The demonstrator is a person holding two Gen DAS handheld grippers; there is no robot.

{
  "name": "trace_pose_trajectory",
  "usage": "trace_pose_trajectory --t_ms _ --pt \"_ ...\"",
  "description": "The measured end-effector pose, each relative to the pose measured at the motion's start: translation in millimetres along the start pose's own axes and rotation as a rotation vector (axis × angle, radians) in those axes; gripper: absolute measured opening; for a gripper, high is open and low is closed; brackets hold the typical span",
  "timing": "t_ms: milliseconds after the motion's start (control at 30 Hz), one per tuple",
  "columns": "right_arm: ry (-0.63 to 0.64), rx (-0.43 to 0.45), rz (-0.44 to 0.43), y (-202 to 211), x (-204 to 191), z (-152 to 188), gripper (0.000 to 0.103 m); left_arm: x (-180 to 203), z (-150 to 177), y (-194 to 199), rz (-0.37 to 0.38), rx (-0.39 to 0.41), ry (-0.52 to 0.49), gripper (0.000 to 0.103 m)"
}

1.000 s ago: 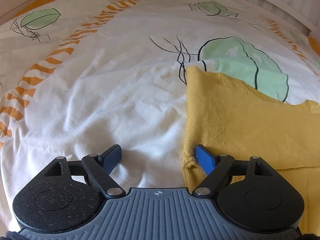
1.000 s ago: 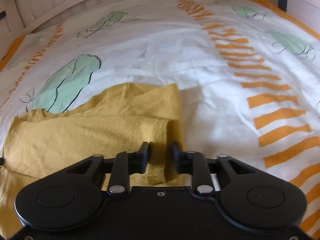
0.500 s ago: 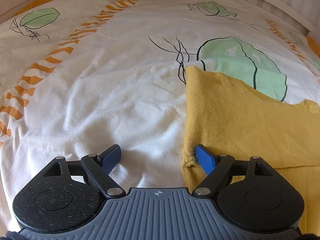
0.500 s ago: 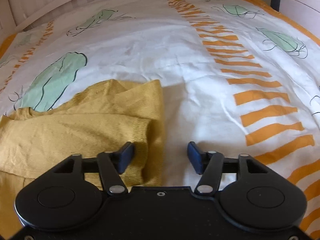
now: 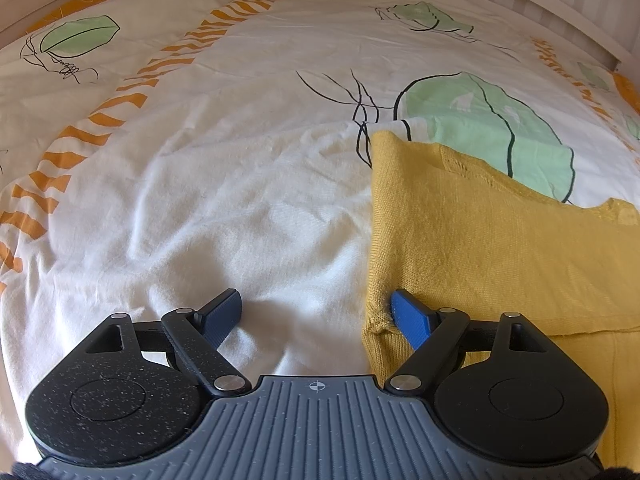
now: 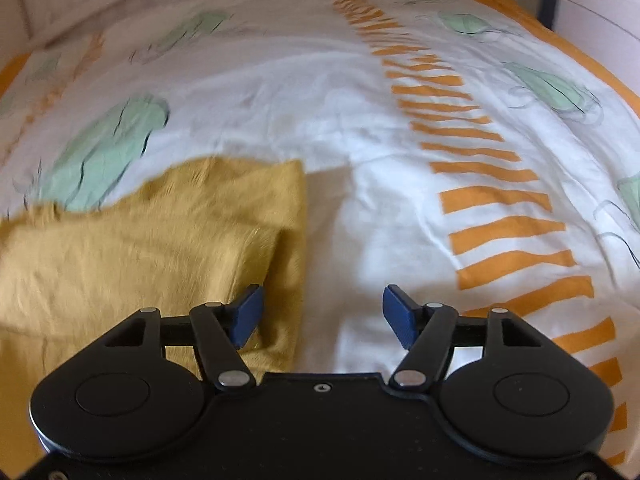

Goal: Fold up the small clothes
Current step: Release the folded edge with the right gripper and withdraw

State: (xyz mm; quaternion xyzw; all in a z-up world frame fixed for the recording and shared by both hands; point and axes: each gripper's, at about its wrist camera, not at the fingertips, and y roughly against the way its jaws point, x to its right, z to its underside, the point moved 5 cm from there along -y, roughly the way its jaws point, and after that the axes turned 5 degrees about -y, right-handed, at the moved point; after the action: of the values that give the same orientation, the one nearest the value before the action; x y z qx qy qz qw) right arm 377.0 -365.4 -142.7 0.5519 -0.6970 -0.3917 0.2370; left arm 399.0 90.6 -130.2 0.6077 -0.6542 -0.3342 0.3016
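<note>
The yellow knit top (image 5: 500, 248) looks soft, light and floppy — I'd pinch it at a folded corner. It lies partly folded on the printed bedsheet (image 5: 248, 184), long axis seemingly across the bed. Left gripper (image 5: 318, 312) and right gripper (image 6: 322, 312) are both spread wide, empty, straddling its side edges.

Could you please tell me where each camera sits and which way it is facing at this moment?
Left wrist: on the left gripper, looking forward over the bedsheet; the yellow garment lies to its right; jaws open.
Right wrist: on the right gripper, facing the same bed; garment at left; jaws open.
Shared: garment, sheet.
</note>
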Motion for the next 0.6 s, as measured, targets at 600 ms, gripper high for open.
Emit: trace_pose_trajectory --t_ms 600 --pt "0.185 0.166 -0.081 29.9 -49.9 -1.7 0.070 -0.2 0.1 0.3 0.001 0.001 0.002 0.081"
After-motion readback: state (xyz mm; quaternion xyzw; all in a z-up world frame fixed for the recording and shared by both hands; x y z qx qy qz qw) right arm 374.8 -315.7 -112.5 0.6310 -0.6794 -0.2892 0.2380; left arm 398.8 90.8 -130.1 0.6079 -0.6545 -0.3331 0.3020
